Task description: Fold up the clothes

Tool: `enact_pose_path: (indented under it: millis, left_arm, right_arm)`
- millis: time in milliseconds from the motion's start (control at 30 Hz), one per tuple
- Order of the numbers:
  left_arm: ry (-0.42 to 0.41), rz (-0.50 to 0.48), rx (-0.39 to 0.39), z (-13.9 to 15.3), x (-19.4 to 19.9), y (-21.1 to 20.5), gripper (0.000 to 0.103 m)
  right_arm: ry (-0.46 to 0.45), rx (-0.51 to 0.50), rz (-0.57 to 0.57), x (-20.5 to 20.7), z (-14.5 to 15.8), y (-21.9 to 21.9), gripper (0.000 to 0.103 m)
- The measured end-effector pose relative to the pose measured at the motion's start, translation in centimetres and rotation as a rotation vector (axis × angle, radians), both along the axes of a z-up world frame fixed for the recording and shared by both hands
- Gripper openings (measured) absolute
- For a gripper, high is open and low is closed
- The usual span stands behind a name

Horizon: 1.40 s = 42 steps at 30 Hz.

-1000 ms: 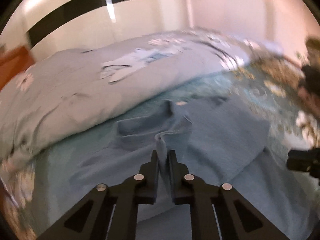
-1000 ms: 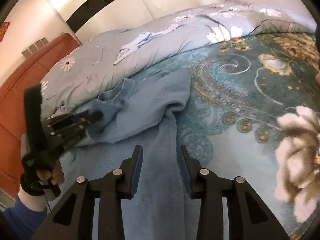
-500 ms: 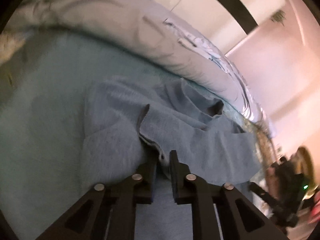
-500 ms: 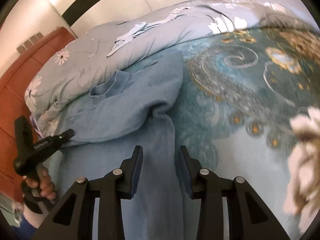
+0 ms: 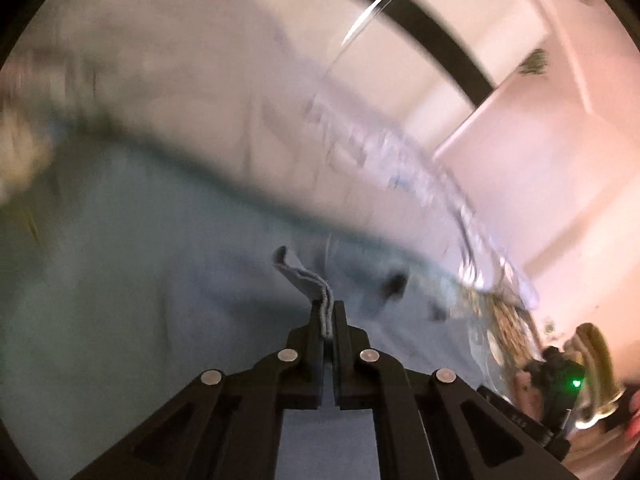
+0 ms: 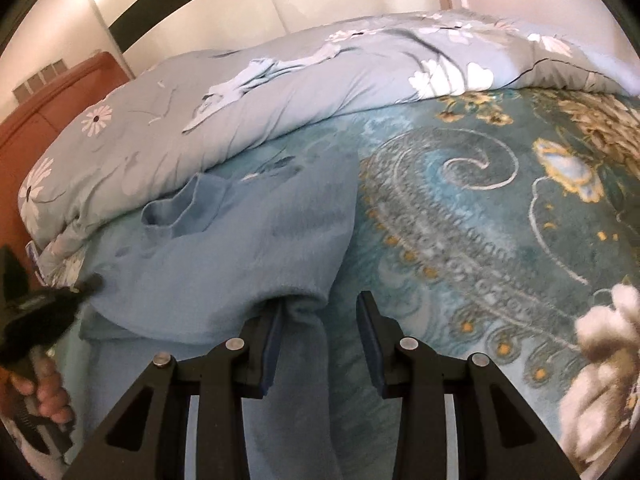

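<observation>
Mid-fold, by the look of it: the blue sweater lay on the patterned bedspread beside the quilt, collar toward the quilt, long axis running from collar back to the camera. The left gripper pinched a hem edge, jaws pressed together; the right gripper had its jaws spread, straddling a bunched sleeve. Next likely called for carrying the pinched edge across.

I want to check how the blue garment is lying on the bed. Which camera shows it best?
The right wrist view: the blue garment lies sharp and spread out there, neckline visible. The left wrist view is motion-blurred, showing mainly the hem pinched in the left gripper.
</observation>
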<state>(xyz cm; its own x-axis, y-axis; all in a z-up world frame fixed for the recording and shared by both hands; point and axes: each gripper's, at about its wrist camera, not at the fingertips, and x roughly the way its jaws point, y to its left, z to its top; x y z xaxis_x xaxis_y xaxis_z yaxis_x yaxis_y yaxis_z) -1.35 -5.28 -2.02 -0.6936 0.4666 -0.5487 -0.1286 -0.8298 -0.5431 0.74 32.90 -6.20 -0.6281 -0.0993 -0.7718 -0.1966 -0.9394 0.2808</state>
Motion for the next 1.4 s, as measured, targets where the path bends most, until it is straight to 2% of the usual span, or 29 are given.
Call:
enact_pose_path:
  millis: [67, 100, 167, 200, 233, 300, 367, 633, 700, 767, 833, 900, 1100, 1167, 1233, 1400]
  left_arm:
    - [0.113, 0.033, -0.102, 2.3, 1.1, -0.3, 0.003]
    - [0.107, 0.035, -0.116, 2.0, 1.2, -0.5, 0.003]
    - [0.093, 0.037, -0.143, 1.5, 1.4, -1.1, 0.003]
    - [0.058, 0.033, -0.146, 0.5, 1.3, -1.3, 0.003]
    - [0.0, 0.046, -0.153, -0.9, 1.0, -1.7, 0.003]
    - [-0.053, 0.068, -0.146, -2.5, 1.0, -2.4, 0.003]
    - [-0.085, 0.087, -0.136, -3.6, 1.0, -3.2, 0.003]
    - [-0.192, 0.057, -0.216, -6.0, 0.5, -2.5, 0.007]
    - [-0.212, 0.042, -0.196, -5.6, 0.6, -2.8, 0.009]
    - [-0.235, 0.027, -0.176, -5.1, 1.3, -3.4, 0.018]
    - [-0.258, 0.002, -0.158, -4.7, 2.2, -3.8, 0.04]
    - [-0.278, -0.041, -0.126, -4.7, 4.0, -4.2, 0.048]
    - [-0.37, -0.173, -0.027, -6.2, 10.2, -3.7, 0.049]
    - [-0.368, -0.202, -0.012, -6.2, 11.8, -3.1, 0.051]
    - [-0.385, -0.248, 0.01, -6.2, 13.4, -2.5, 0.056]
    - [-0.438, -0.319, 0.148, -7.0, 17.0, -2.3, 0.057]
  right_arm:
    - [0.013, -0.007, -0.017, 0.2, 0.2, 0.4, 0.038]
    - [0.02, -0.046, -0.018, 0.4, 0.2, 0.7, 0.038]
    - [0.02, -0.057, -0.022, 0.6, 0.1, 0.7, 0.047]
    - [0.018, -0.024, -0.02, 0.6, 0.1, 0.4, 0.052]
    - [0.017, -0.008, -0.015, 0.7, 0.0, 0.2, 0.052]
    - [0.006, -0.014, -0.021, 0.7, -0.3, 0.3, 0.052]
    - [-0.003, -0.014, -0.028, 0.7, -0.6, 0.4, 0.052]
    - [-0.032, 0.003, -0.022, 0.9, -0.8, 0.4, 0.052]
    - [-0.042, 0.012, -0.018, 1.3, -0.4, 0.4, 0.052]
    - [-0.041, 0.012, 0.003, 2.3, 0.1, 0.3, 0.052]
    - [-0.039, 0.011, 0.026, 3.4, 0.6, 0.3, 0.053]
    - [-0.052, -0.018, 0.056, 5.3, 0.5, 0.1, 0.053]
    - [-0.082, -0.13, 0.125, 10.8, -0.8, -0.4, 0.053]
    - [-0.083, -0.171, 0.15, 12.1, -0.8, -0.4, 0.053]
    - [-0.085, -0.211, 0.175, 13.4, -0.9, -0.4, 0.053]
    - [-0.088, -0.312, 0.238, 16.8, -1.1, -0.5, 0.053]
